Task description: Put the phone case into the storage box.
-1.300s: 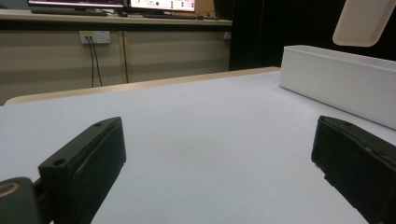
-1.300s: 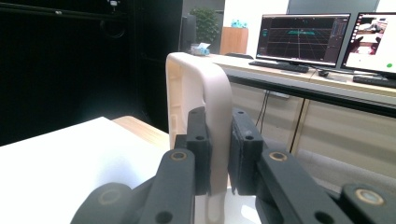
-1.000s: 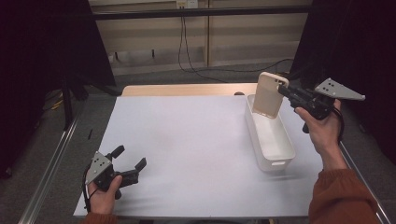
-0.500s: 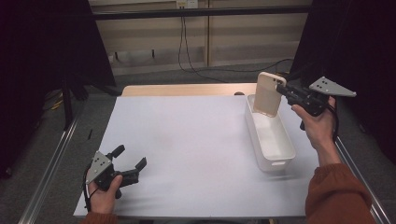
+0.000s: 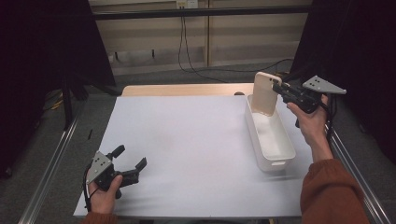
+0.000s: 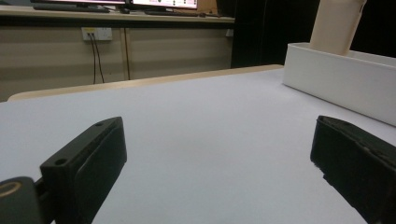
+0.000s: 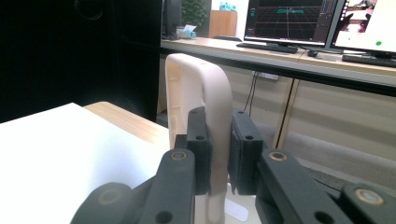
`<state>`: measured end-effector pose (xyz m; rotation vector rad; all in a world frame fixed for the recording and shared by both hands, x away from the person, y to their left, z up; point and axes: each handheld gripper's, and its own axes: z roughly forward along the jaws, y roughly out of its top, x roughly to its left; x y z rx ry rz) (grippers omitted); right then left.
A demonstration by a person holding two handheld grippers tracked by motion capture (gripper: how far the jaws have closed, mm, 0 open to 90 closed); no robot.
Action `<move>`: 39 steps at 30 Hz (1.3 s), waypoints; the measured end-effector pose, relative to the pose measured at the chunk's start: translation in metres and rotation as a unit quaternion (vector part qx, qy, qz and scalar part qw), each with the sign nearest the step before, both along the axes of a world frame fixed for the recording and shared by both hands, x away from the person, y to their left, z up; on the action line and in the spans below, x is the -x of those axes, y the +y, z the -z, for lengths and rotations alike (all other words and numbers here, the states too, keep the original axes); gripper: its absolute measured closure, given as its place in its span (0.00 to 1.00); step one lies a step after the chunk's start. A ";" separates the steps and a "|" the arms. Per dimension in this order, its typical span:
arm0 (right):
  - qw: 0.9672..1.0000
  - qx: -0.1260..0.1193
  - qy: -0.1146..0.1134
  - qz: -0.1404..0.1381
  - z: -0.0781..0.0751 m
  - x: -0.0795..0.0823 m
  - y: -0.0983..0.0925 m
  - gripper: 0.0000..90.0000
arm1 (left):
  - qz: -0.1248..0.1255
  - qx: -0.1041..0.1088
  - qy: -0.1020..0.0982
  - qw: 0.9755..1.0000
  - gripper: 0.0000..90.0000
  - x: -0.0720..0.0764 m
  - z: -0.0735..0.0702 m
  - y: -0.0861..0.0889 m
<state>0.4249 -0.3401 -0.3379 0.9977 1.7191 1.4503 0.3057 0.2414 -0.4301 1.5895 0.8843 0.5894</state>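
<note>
White tabletop (image 5: 187, 140) before us: our right hand-held gripper (image 5: 279, 88), pinching the beige phone case (image 5: 265, 93) upright, has sunk toward the far end of the white bin (image 5: 275, 156), so release looks near. Our left hand-held gripper (image 5: 128, 161) rests spread.

**Table and its load**

A wooden table (image 5: 187, 89) carries 1 white sheet (image 5: 187, 149) over nearly all its top. At 3 o'clock on the sheet stands 1 long white bin (image 5: 275, 151), lying lengthwise toward 12.
</note>
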 end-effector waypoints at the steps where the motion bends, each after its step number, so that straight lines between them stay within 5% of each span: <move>1: 1.000 0.002 0.001 0.000 0.001 -0.001 0.000 0.89 | -0.001 0.004 0.000 1.000 0.04 0.000 0.000 -0.001; 39: 0.999 0.005 0.029 0.023 0.038 -0.034 0.000 0.90 | -0.001 -0.006 0.002 1.000 0.04 -0.001 0.002 0.000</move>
